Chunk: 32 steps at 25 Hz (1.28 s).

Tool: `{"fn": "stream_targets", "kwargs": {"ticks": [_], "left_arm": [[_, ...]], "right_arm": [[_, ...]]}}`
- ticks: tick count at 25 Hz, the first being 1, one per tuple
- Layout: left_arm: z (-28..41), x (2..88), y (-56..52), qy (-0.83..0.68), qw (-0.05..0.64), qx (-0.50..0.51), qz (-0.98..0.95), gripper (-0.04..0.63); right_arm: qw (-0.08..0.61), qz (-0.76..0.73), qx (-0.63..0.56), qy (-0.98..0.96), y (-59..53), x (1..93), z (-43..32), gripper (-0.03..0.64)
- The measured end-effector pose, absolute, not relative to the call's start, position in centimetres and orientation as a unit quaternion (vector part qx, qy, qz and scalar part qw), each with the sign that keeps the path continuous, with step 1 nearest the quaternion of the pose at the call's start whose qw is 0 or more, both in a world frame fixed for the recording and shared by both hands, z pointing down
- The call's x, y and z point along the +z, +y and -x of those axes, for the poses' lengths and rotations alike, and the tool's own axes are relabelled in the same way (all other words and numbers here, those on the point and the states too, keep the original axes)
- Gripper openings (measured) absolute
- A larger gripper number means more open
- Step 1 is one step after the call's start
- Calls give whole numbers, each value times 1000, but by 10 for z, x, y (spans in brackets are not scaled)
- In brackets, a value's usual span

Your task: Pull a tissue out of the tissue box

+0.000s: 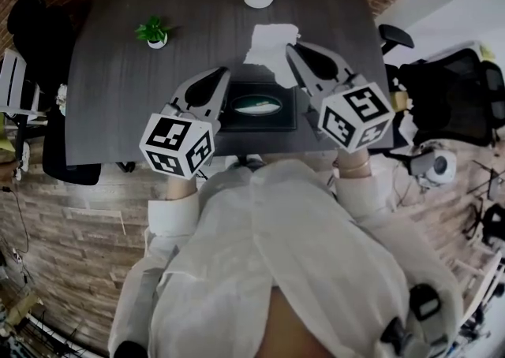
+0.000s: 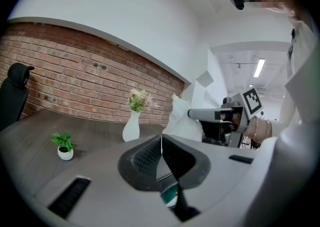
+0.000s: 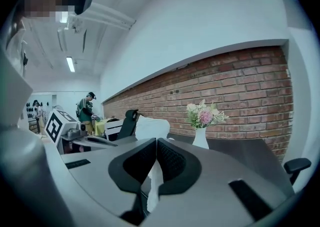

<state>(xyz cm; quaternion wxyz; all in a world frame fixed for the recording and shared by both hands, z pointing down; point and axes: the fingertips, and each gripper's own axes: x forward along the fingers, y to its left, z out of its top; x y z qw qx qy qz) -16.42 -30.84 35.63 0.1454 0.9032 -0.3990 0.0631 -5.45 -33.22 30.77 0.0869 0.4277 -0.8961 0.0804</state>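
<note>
My right hand-held gripper (image 1: 292, 49) is clenched on the tissue (image 1: 270, 47), upper centre of frame, above the box (image 1: 260, 106). My left hand-held gripper (image 1: 224, 74) is clenched, empty. I'd pull straight up, slowly, avoiding tears.

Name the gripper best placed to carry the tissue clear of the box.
Right. The right gripper is shut on the tissue, raised above the tissue box; the left gripper is shut, empty.
</note>
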Motion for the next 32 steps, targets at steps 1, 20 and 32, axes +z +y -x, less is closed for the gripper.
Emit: {"fn": "stream_targets", "kwargs": {"ticks": [1,20,32], "left_arm": [[163,354,-308,-398,144,63,-904,9],[145,333,-305,-375,122,26,-919,5],[140,350,-296,-363,127,51,-922,5]], "right_arm": [[84,-428,79,-896,-331,304,53,11],[27,-439,123,-890,-311,293,33,11],[38,-439,139,-887,-307,307,34,11]]}}
